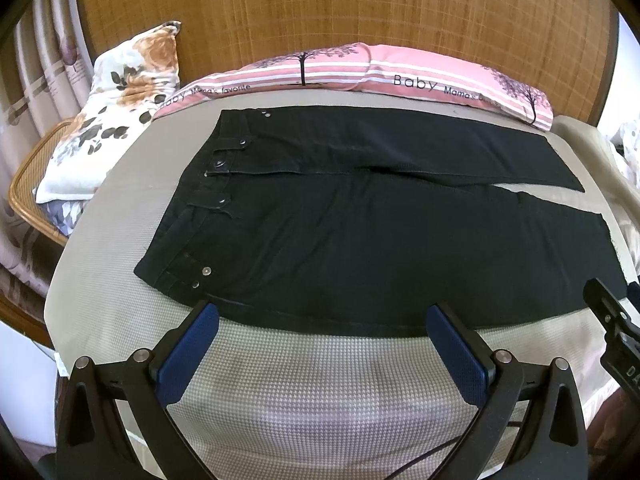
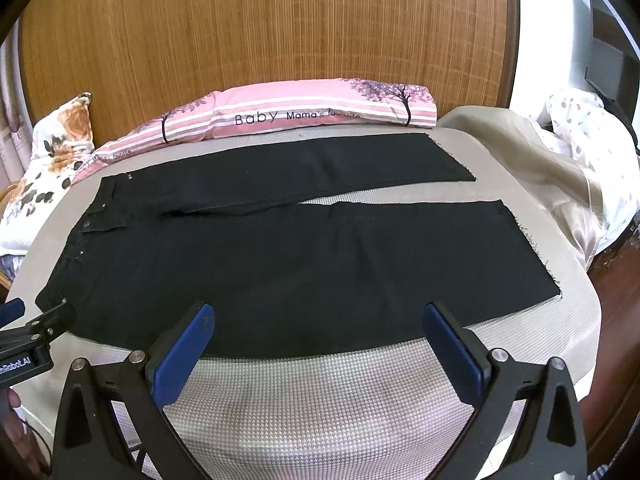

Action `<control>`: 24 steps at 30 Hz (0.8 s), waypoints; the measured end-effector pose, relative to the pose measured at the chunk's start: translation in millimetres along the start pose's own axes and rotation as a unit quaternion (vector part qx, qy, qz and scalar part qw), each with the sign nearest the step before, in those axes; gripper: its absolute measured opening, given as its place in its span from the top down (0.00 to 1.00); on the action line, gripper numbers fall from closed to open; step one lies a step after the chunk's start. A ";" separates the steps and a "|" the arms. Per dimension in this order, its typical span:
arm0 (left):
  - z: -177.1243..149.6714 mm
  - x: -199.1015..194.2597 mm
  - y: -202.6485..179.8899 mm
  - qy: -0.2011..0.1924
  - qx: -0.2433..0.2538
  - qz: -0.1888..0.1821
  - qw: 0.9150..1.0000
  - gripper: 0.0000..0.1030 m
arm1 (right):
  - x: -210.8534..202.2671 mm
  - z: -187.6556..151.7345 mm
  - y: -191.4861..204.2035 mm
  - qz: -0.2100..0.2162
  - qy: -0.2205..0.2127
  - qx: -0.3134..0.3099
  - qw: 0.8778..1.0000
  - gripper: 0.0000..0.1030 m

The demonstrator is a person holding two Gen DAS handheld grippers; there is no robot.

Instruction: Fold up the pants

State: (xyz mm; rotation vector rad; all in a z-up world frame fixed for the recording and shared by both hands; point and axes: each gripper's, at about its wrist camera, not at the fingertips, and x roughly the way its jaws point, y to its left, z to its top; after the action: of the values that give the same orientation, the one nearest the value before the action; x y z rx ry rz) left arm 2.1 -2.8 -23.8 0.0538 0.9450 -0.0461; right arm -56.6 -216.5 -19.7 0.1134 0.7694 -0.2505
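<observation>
Black pants (image 1: 340, 232) lie flat and spread out on the bed, waistband to the left, both legs running to the right. They also show in the right wrist view (image 2: 300, 256). My left gripper (image 1: 322, 314) is open and empty, fingertips just at the pants' near edge by the waist end. My right gripper (image 2: 318, 314) is open and empty at the near edge of the near leg. Each gripper appears at the edge of the other's view: the right one (image 1: 612, 316) and the left one (image 2: 28, 332).
The bed has a grey houndstooth cover (image 1: 320, 392). A pink striped pillow (image 1: 360, 68) and a floral pillow (image 1: 112, 112) lie at the far side against a wooden headboard (image 2: 260, 32). A beige blanket (image 2: 532, 168) is bunched at the right. A wicker chair (image 1: 28, 184) stands left.
</observation>
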 end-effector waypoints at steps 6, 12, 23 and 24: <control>0.8 0.7 -2.0 0.001 0.002 0.001 1.000 0.00 | 1.7 0.8 0.7 0.000 0.004 0.001 1.000 0.00; 1.6 0.2 -4.4 0.001 0.006 -0.001 1.000 0.00 | 4.4 0.5 1.1 0.001 0.009 -0.001 1.000 0.00; 3.0 0.1 -6.6 0.001 0.008 -0.004 1.000 0.00 | 8.2 0.6 -0.1 0.002 0.018 0.000 1.000 0.00; 2.9 0.3 -6.4 0.001 0.007 -0.003 1.000 0.00 | 8.4 0.2 0.2 0.002 0.018 0.000 1.000 0.00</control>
State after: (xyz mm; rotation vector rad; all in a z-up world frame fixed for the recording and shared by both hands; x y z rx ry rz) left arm 4.2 -9.5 -22.5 0.0638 0.9475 -0.0585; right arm -50.6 -217.9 -25.4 0.1193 0.8058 -0.2456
